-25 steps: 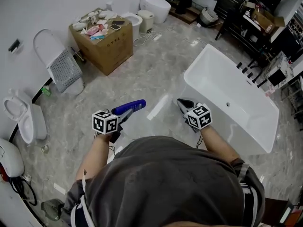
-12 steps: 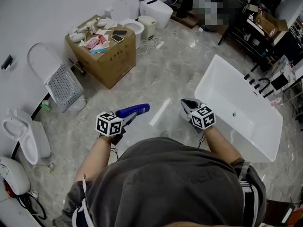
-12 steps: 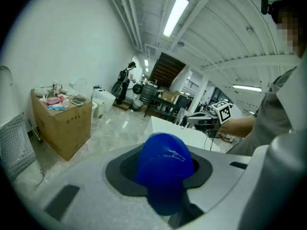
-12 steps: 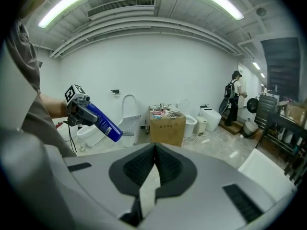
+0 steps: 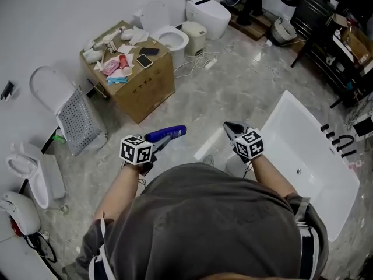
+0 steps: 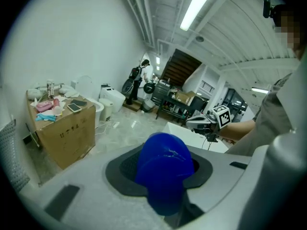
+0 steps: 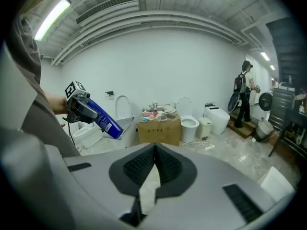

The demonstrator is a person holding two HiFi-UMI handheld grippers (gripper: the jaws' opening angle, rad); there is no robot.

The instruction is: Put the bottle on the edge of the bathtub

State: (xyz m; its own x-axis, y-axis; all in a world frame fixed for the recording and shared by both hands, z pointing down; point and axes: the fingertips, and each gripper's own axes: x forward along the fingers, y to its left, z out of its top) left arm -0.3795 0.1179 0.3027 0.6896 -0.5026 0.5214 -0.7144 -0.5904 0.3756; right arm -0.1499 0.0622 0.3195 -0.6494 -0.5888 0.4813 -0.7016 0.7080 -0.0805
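A blue bottle lies sideways in my left gripper, whose jaws are shut on its lower end. In the left gripper view the bottle's rounded blue end fills the space between the jaws. The right gripper view shows the same bottle held out in the air at the left. My right gripper is held in front of me with its jaws shut and nothing between them; in its own view the pads meet. The white bathtub stands on the floor to the right, its near corner just beyond the right gripper.
A cardboard box with small items and a phone on top stands ahead on the left. Toilets line the far wall, and more toilet parts lie at the left. Black racks stand far right. A person stands in the distance.
The head view has swung left, so the bathtub now sits further right and lower in the picture. Both grippers keep the same pose, the left one still holding the bottle.
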